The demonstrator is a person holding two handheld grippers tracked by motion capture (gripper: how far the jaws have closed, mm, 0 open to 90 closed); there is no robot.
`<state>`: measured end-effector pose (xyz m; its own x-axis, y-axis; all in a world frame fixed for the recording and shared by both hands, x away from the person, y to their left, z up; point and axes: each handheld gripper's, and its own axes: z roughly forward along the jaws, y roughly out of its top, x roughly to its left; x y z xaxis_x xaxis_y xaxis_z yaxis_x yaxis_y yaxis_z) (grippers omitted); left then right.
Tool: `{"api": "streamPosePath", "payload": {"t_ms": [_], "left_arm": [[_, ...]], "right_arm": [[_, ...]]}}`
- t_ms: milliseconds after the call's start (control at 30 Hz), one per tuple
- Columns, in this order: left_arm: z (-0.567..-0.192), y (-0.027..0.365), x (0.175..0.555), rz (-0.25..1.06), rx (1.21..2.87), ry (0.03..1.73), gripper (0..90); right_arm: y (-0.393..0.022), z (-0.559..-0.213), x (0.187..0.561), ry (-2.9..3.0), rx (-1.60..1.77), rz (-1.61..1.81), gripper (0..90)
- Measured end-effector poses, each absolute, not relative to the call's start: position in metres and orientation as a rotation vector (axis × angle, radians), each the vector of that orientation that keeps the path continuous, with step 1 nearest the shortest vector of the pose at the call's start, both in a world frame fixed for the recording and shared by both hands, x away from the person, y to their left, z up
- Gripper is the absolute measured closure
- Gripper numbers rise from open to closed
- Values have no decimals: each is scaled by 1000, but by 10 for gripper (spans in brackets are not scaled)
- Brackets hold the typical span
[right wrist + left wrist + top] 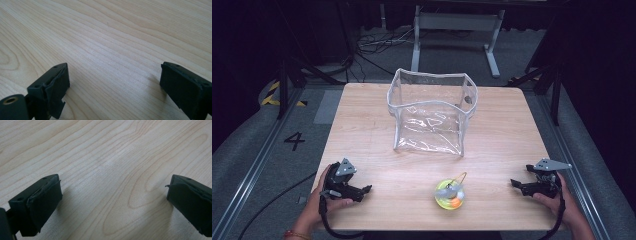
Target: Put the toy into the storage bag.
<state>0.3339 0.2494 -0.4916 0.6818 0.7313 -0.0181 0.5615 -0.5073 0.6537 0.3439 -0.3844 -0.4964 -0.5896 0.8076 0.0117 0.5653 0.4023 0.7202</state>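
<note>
- High view showed the left claw (362, 190) and the right claw (518, 184) resting low on the pale wooden counter (377, 105), both with jaws spread wide and nothing between them.
- Between them, near the front edge, lay a small round yellow-green transparent toy with an orange bit inside and a thin loop (450, 194), well apart from either claw.
- Farther back stood an open clear plastic pouch with white trim (432, 112), upright and empty-looking.
- Judged step: the start, before any reach. The next move likely called for a claw closing on the toy and carrying it over the pouch's mouth.
</note>
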Motion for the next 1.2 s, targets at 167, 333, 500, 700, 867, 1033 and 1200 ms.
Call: {"api": "streamPosePath", "payload": {"t_ms": [167, 333, 500, 700, 867, 1033, 1200], "left_arm": [[-492, 249, 334, 345, 2250, 988, 1], [-492, 249, 334, 346, 2252, 988, 1], [-492, 249, 334, 346, 2252, 987, 1], [-492, 249, 334, 346, 2252, 988, 1], [-492, 250, 334, 347, 2252, 988, 1], [-492, 249, 334, 342, 2248, 989, 1], [-492, 249, 334, 342, 2250, 989, 1]], "right_arm": [[-384, -496, 344, 2323, 1193, 995, 90], [-384, -495, 346, 2344, 1191, 979, 88], [-384, -489, 349, 2428, 1156, 919, 118], [-377, -474, 349, 2504, 1075, 876, 185], [-362, -450, 346, 2570, 955, 891, 207], [-340, -430, 340, 2630, 821, 876, 228], [-316, -412, 332, 2682, 710, 864, 233]]}}
